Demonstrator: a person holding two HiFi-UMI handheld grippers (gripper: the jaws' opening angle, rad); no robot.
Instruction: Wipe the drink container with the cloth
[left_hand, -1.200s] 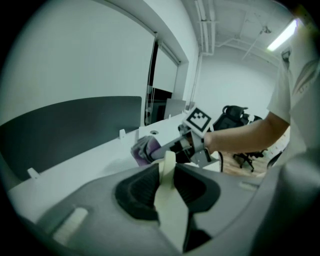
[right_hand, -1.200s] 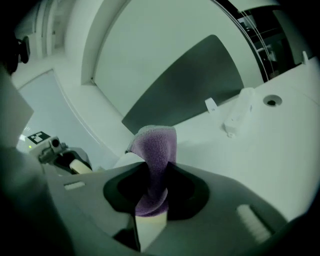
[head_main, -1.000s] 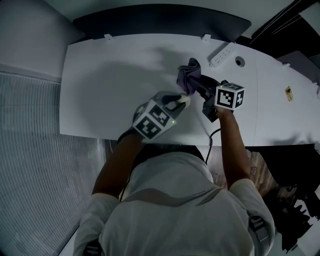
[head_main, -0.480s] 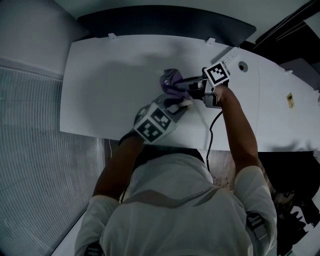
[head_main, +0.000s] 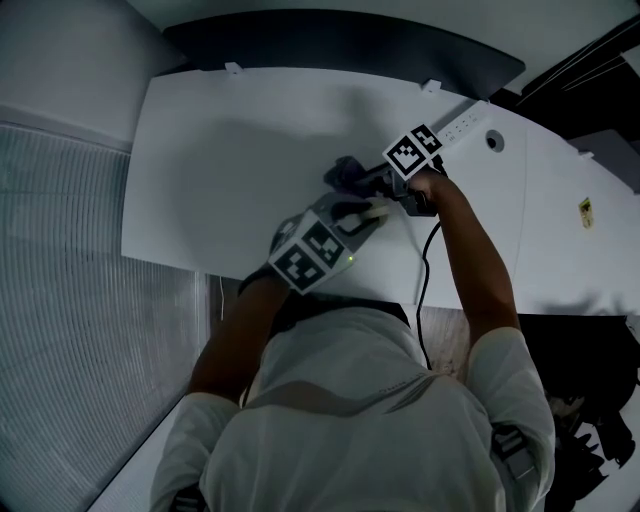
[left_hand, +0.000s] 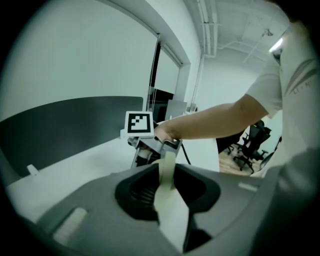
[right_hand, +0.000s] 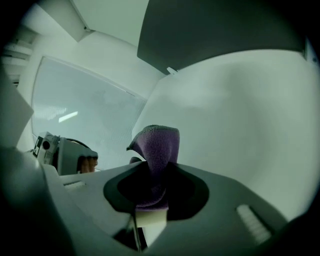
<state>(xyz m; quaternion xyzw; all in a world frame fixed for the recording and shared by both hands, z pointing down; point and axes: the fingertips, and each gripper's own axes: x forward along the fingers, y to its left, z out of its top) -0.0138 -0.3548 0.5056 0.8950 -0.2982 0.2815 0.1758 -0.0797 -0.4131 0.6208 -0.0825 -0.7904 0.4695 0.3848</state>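
In the head view my left gripper (head_main: 362, 212) is shut on a cream-coloured drink container (head_main: 370, 208) just above the white table (head_main: 200, 150). In the left gripper view the container (left_hand: 170, 200) runs edge-on between the jaws. My right gripper (head_main: 362, 180) comes in from the right, shut on a purple cloth (head_main: 343, 170) that bunches beyond the container's far side. Whether cloth and container touch is hidden. In the right gripper view the cloth (right_hand: 157, 145) sticks up out of the jaws. The right gripper's marker cube (left_hand: 139, 123) shows just beyond the container.
A white power strip (head_main: 462, 122) and a round cable hole (head_main: 492, 140) lie at the table's far right. A dark panel (head_main: 340, 45) stands behind the table's far edge. A black cable (head_main: 425, 290) hangs over the near edge. A yellow sticker (head_main: 585, 210) is at far right.
My right gripper has swung up and to the left, carrying the purple cloth leftwards around the container's far side. The left gripper and container have hardly moved.
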